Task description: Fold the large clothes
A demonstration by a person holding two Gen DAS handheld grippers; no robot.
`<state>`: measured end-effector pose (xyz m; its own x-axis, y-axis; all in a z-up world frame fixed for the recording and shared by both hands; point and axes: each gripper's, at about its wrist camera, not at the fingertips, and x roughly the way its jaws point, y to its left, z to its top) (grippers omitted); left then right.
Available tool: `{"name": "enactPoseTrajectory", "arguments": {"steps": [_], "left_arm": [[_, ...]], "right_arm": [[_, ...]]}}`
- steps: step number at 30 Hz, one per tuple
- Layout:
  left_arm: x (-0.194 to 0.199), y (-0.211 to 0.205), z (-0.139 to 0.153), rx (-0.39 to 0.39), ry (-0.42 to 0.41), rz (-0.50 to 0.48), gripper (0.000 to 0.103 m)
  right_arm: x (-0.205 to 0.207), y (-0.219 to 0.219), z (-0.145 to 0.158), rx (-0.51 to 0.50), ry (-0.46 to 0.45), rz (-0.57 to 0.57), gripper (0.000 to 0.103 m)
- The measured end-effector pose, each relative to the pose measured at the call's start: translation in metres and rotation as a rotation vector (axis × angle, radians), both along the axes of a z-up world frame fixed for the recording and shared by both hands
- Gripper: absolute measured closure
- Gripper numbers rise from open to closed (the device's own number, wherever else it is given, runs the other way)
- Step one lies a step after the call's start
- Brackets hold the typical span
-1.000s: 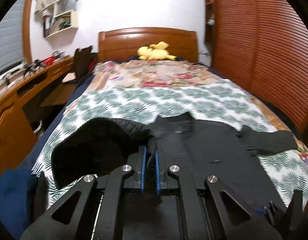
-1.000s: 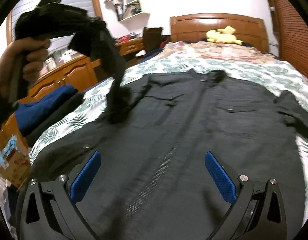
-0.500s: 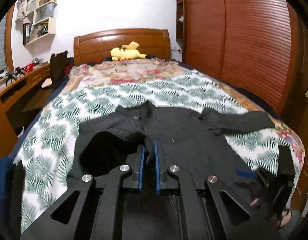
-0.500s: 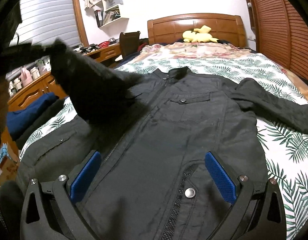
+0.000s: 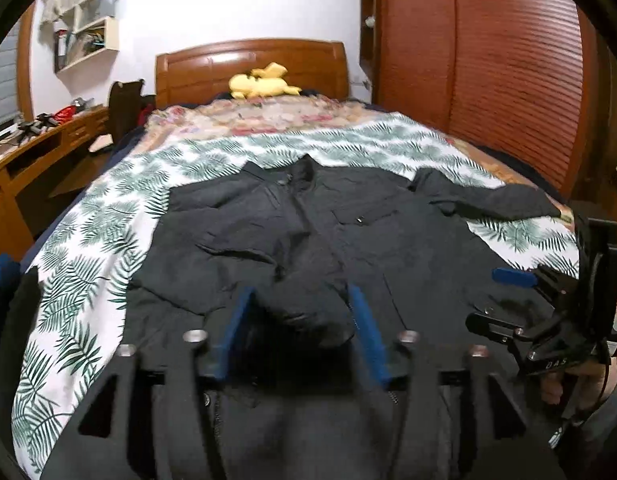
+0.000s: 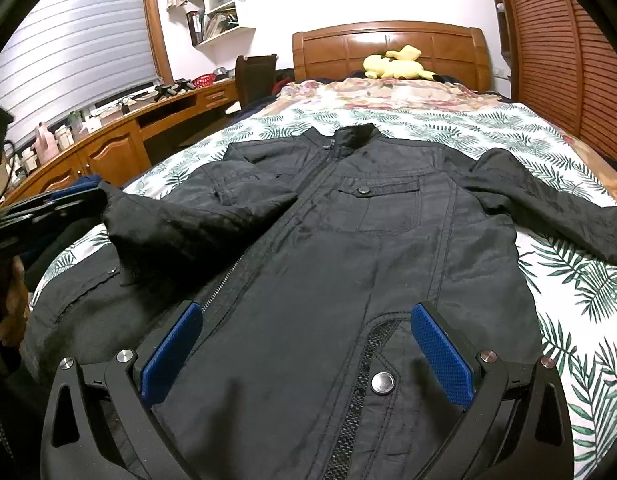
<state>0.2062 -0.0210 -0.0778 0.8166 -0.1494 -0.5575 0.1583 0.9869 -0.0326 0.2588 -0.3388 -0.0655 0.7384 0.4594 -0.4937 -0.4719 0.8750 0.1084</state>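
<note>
Black jacket (image 6: 348, 248) spread front-up across the foot end of the bed (image 6: 580, 280), collar toward the headboard. Left tongs (image 5: 298, 320) just sprung apart, blue pads clear on either side of the sleeve cuff (image 5: 308, 308), nothing pinched now. Cuff dropped across the chest, bunched rather than flat. Right tongs (image 6: 308, 356) wide open above the hem near the zipper, gripping nothing. Risk here: slick fabric, so likely to slide back off the chest and undo the fold. Could also snag on a pad as the left tongs pull away. Other sleeve (image 6: 548, 208) stretched toward the bed's right edge, not yet folded; uneven bundle if the bunching stays.
</note>
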Motion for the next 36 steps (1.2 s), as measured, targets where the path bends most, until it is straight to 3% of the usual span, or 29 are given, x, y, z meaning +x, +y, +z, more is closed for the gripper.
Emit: {"name": "enactPoseTrajectory", "arguments": {"steps": [1,2,18,31,36], "left_arm": [[-0.003,0.003,0.0,-0.013,-0.007,0.004,0.028],[-0.007,0.007,-0.001,-0.029,-0.013,0.011,0.025],[-0.055,0.06,0.005,-0.015,-0.068,0.112,0.025],[-0.077,0.106,0.006,-0.007,-0.098,0.176,0.025],[-0.085,0.124,0.006,-0.016,-0.106,0.2,0.025]], "right_arm": [[0.0,0.001,0.0,-0.002,0.0,0.0,0.0],[0.0,0.001,0.001,-0.005,-0.001,0.0,0.0],[-0.003,0.025,0.01,-0.055,-0.022,0.04,0.0],[-0.024,0.136,0.039,-0.15,-0.117,0.294,0.0],[-0.004,0.168,0.035,-0.2,-0.097,0.331,0.0]]}}
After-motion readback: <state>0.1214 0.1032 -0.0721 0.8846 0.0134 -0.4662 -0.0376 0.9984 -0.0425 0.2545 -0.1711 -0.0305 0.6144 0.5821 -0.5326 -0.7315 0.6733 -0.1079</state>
